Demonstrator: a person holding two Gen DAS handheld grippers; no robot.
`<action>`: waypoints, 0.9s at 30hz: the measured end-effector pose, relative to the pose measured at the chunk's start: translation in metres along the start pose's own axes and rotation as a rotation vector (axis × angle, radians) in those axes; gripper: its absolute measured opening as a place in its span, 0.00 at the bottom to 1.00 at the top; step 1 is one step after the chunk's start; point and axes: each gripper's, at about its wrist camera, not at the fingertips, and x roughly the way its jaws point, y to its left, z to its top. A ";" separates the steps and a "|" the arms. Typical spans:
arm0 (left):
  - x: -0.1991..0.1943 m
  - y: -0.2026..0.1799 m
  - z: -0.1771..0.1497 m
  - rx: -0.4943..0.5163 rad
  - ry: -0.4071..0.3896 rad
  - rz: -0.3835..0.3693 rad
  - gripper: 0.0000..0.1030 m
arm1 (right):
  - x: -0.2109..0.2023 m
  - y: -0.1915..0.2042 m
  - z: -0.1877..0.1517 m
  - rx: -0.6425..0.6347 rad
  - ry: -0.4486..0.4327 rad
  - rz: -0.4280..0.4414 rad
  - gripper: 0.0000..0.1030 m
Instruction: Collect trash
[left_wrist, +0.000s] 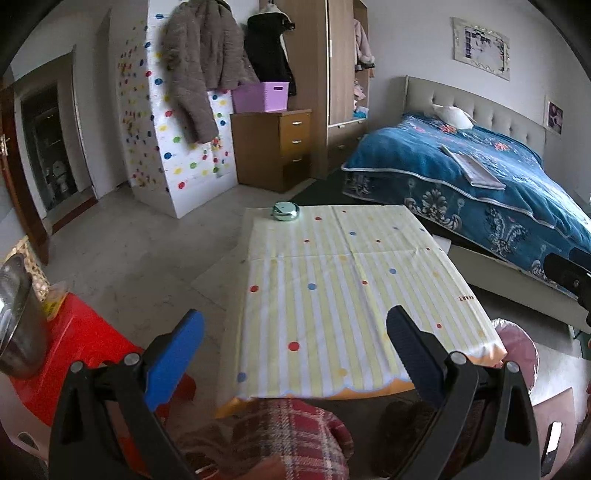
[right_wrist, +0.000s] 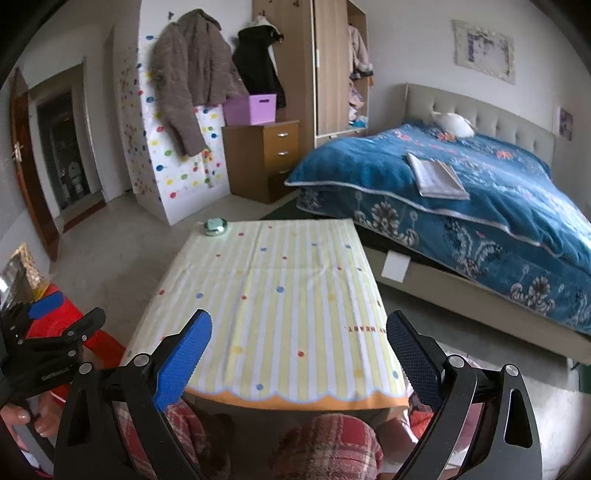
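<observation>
A small table with a striped, dotted cloth (left_wrist: 332, 295) stands in front of me; it also shows in the right wrist view (right_wrist: 277, 295). A round green tin (left_wrist: 285, 212) sits at its far left corner, seen too in the right wrist view (right_wrist: 215, 226). A metal bucket (left_wrist: 18, 317) stands on a red stool (left_wrist: 85, 343) at the left. My left gripper (left_wrist: 295, 332) is open and empty over the table's near edge. My right gripper (right_wrist: 299, 332) is open and empty over the near edge too. No loose trash shows on the cloth.
A bed with a blue blanket (left_wrist: 480, 177) lies at the right, with a folded paper (right_wrist: 436, 179) on it. A wooden drawer chest (left_wrist: 273, 147) with a purple basket (left_wrist: 260, 96) and a dotted white cabinet (left_wrist: 177, 147) stand at the back. My plaid-clad knees (right_wrist: 325, 443) are under the table.
</observation>
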 end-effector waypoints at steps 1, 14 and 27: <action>-0.001 0.001 0.000 -0.001 -0.003 0.001 0.93 | 0.000 0.003 0.002 -0.004 -0.002 0.003 0.91; 0.002 -0.001 0.002 0.010 0.002 -0.007 0.93 | 0.002 0.010 0.012 -0.002 0.005 0.001 0.91; 0.006 -0.003 0.000 0.010 0.012 -0.004 0.93 | 0.004 -0.005 0.002 0.012 0.023 0.002 0.91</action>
